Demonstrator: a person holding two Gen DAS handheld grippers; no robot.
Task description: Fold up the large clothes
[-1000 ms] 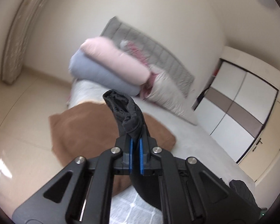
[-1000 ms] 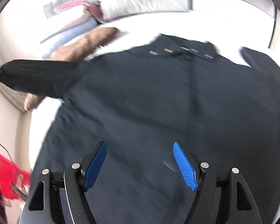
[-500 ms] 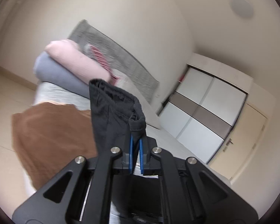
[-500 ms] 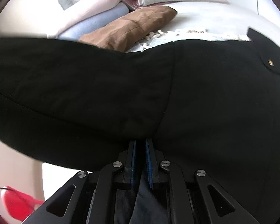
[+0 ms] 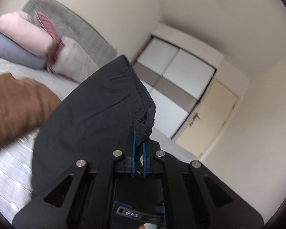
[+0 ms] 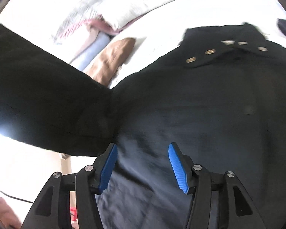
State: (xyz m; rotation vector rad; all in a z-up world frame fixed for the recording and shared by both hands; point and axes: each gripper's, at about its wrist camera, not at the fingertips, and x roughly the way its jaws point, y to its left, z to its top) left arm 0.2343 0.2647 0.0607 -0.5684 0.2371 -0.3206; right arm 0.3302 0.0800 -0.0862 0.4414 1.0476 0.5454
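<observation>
Both views are fisheye, with straight lines bowed and a dark ring at the corners. The left wrist view is evenly lit by soft daylight; the wardrobe (image 5: 178, 80) and pillows (image 5: 24, 32) smear with motion blur. The right wrist view is harsher: the white bedding (image 6: 158, 22) blows out to glare, the black jacket (image 6: 209, 99) loses detail in shadow, and streaks blur its lower folds

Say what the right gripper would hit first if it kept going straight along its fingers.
Most likely the dark jacket spread on the bed: the right gripper, its jaws opening with nothing pinched between them, points down at the jacket's body. The raised sleeve lies off to the left, though depth is hard to judge.
</observation>
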